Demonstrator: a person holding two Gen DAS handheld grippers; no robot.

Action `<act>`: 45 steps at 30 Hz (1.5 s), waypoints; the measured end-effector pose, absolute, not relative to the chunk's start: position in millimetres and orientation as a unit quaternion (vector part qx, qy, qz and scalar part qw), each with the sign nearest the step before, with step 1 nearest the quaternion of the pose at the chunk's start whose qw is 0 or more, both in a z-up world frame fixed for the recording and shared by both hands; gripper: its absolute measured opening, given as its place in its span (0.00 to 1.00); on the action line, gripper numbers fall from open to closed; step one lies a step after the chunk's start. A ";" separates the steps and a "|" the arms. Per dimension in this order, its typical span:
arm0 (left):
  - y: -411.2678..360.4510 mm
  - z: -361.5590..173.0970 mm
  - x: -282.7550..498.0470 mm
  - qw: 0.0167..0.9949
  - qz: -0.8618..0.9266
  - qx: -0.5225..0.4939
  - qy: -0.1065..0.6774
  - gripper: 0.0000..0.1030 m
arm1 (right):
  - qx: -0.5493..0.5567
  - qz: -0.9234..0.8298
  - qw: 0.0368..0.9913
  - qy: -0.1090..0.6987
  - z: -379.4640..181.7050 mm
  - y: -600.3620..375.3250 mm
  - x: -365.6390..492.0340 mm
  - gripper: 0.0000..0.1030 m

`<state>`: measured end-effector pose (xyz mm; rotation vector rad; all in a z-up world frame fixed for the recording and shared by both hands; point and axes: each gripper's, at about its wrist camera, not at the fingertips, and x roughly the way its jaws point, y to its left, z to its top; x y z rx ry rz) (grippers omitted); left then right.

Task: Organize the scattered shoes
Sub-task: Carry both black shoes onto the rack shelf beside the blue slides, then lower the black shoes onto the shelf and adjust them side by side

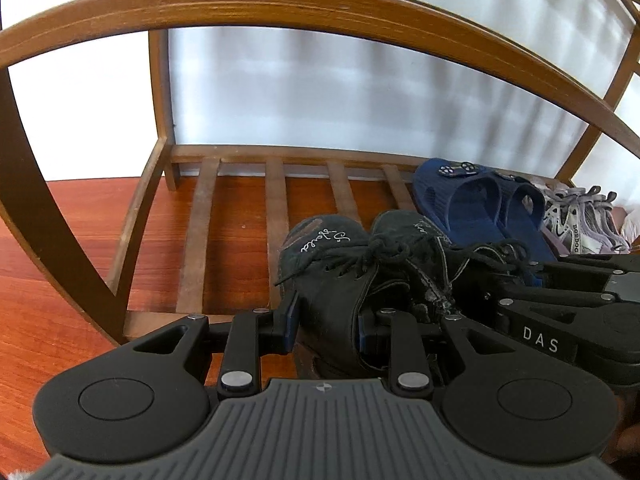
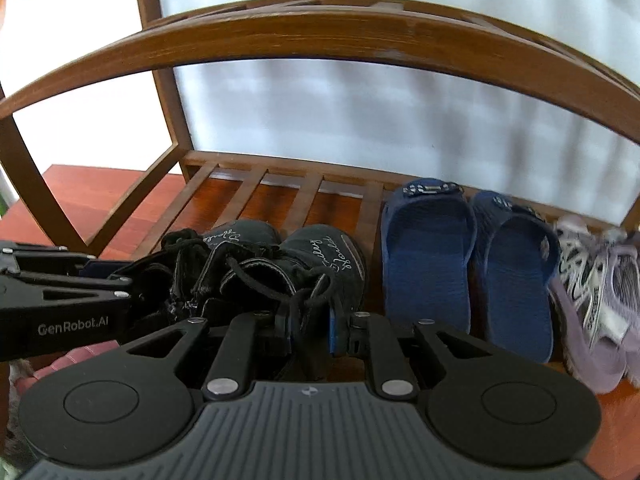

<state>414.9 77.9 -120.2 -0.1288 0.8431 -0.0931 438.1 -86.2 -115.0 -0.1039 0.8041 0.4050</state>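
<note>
Grippers first: your left gripper (image 1: 329, 326) pinches the heel of the left black boot (image 1: 324, 272), and your right gripper (image 2: 310, 330) pinches the right black boot (image 2: 320, 268). Both boots sit side by side, touching, at the front edge of the wooden shoe rack (image 2: 304, 200), toes inward. Right of the boots, blue slippers (image 2: 468, 264) lie on the same slats, then lilac sneakers (image 2: 596, 300).

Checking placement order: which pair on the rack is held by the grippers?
The black lace-up boots, one per gripper; the blue slides and lilac sneakers rest untouched.
</note>
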 end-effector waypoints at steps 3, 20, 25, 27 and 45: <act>79.2 -122.9 414.5 0.907 -0.043 -0.067 0.414 0.36 | -0.051 0.200 0.898 0.389 -115.7 -84.4 440.3 0.33; 72.5 -96.7 380.6 0.913 -0.059 -0.070 0.398 0.44 | -0.045 0.177 0.908 0.377 -89.1 -101.5 401.6 0.44; 67.5 -85.7 359.4 0.915 -0.069 -0.069 0.390 0.45 | -0.034 0.179 0.912 0.368 -76.6 -109.3 387.0 0.44; 66.9 -84.9 352.9 0.915 -0.069 -0.070 0.391 0.45 | -0.033 0.180 0.913 0.366 -73.4 -111.2 379.8 0.44; 58.8 -122.5 337.2 0.893 -0.076 -0.048 0.441 0.33 | -0.041 0.187 0.895 0.403 -106.8 -99.9 347.8 0.44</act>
